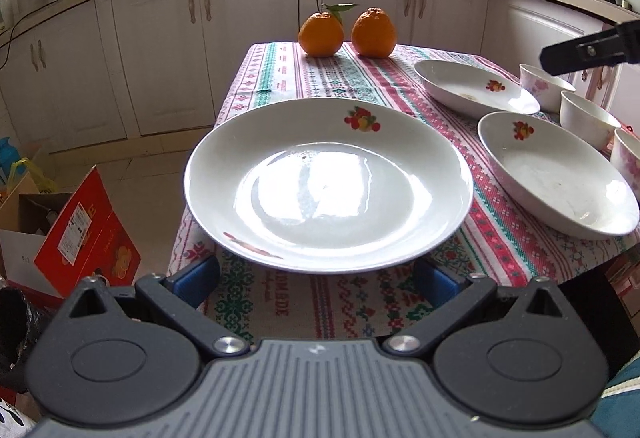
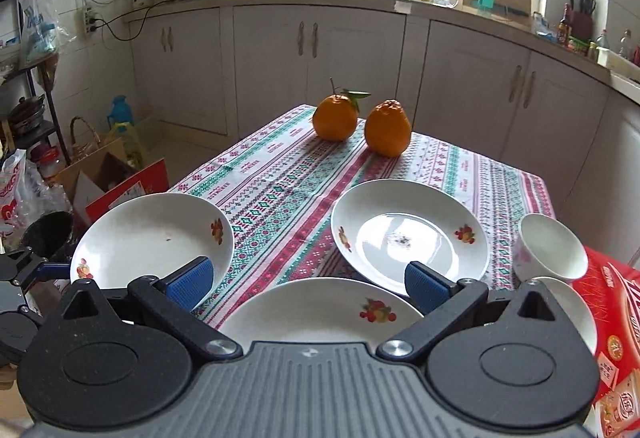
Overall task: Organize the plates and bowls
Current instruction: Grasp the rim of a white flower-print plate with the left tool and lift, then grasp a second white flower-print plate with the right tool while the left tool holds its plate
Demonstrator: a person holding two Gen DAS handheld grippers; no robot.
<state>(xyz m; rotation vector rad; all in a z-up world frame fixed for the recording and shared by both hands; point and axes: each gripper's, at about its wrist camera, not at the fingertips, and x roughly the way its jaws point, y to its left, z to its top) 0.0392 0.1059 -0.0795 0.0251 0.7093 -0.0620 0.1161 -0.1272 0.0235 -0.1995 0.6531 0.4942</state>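
Left tool (image 1: 316, 278): blue pads spread wide, gripping nothing, low at the near edge of the desk (image 1: 360, 78). Large plate (image 1: 328, 186) directly ahead, its near rim between and above the pads, overhanging the desk's left edge; contact with the pads not discernible. Second plate (image 1: 556, 174) to the right, third plate (image 1: 476, 88) beyond it, three bowls (image 1: 586, 120) at the far right edge.

Right tool (image 2: 310, 284): pads likewise wide apart, empty, hovering over the near plate (image 2: 320, 312). Left plate (image 2: 152, 238) just behind the left pad, another plate (image 2: 410, 236) behind the right pad, a bowl (image 2: 550, 248) tilted at the right. Two oranges (image 2: 362, 124) at the desk's far end, well apart from both.
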